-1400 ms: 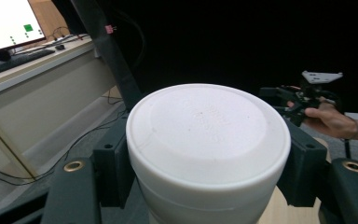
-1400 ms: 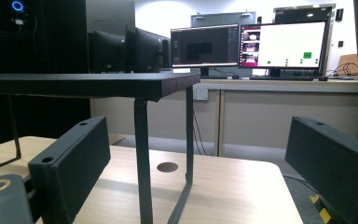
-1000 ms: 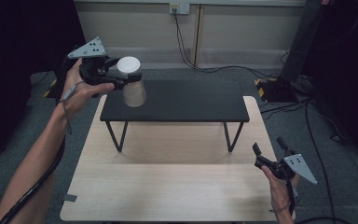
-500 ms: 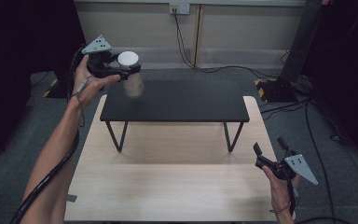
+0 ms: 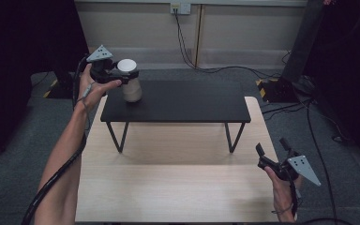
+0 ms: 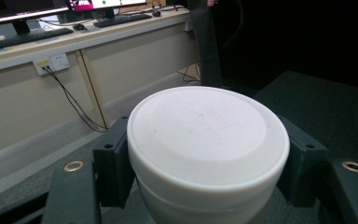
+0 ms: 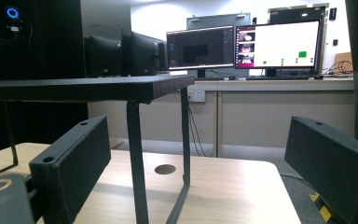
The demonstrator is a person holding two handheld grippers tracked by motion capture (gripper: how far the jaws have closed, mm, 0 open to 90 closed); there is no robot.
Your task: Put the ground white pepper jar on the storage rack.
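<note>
Left tongs (image 6: 205,154) grip white cup (image 6: 207,140) — lid lettering illegible.

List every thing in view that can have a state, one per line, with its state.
Left tool: shut on the cup, jaws pressed against both sides just under the lid.
Right tool: open, nothing between its jaws, held low over the wooden table.
Cup: upright, lid on, at the left end of the black shelf; whether it touches it, cannot tell.
Lid: fitted on the cup, closed.
</note>
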